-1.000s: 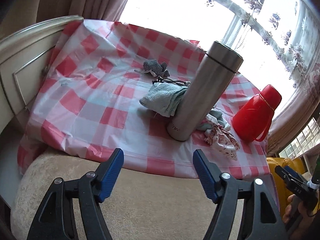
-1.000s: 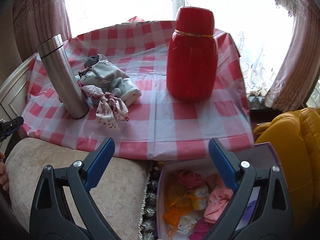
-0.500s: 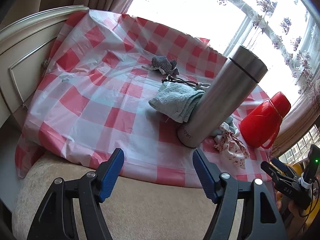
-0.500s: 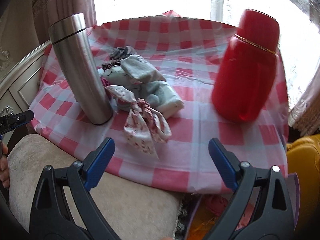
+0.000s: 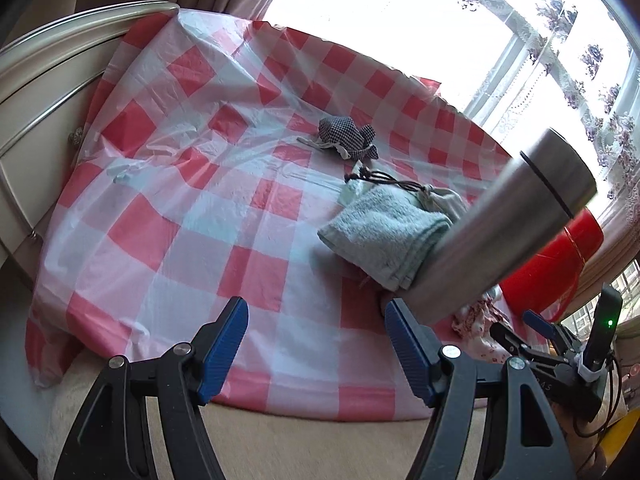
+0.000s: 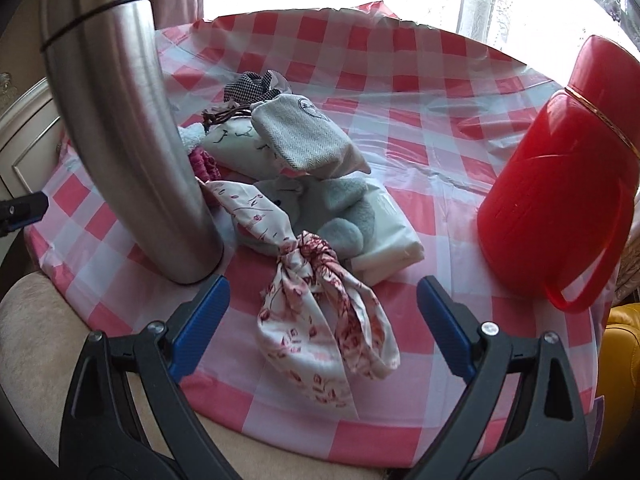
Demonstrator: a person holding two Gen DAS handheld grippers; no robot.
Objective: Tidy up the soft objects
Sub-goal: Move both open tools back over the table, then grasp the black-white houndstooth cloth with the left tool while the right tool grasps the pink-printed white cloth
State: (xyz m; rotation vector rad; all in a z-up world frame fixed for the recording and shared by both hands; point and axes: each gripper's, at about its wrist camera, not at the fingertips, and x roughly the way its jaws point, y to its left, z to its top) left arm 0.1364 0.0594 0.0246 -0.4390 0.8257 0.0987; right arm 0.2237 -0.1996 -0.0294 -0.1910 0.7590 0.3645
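Covering the table is a checked cloth (image 6: 400, 92), with the soft things heaped near its front edge. A red jug (image 6: 556, 184) stands at the right, well apart from the heap, and a steel flask (image 6: 132, 128) stands upright at the left, touching the heap's side.

Next in size is the heap itself: a folded towel (image 5: 384, 236) leans against the flask, a grey plush (image 6: 340, 216) lies over a white packet (image 6: 392, 244), and a striped pouch (image 6: 300, 132) rests on top. Nearest is the floral cloth (image 6: 320, 320), knotted in the middle with its tails spread toward the table edge. A small gingham scrap (image 5: 348, 136) lies alone further back.

Both tools are empty. The right gripper (image 6: 320, 320) has its jaws spread wide, one on each side of the floral cloth but not touching it. The left gripper (image 5: 316, 348) is equally wide open over bare cloth, with nothing between its pads.

The step in hand looks like picking up the floral cloth. It would go best by closing on the knot, the firmest part; the loose tails would slip or drag. Lowering straight down keeps the left pad off the flask, which could tip if nudged, and a shallow bite avoids catching the slick tablecloth.
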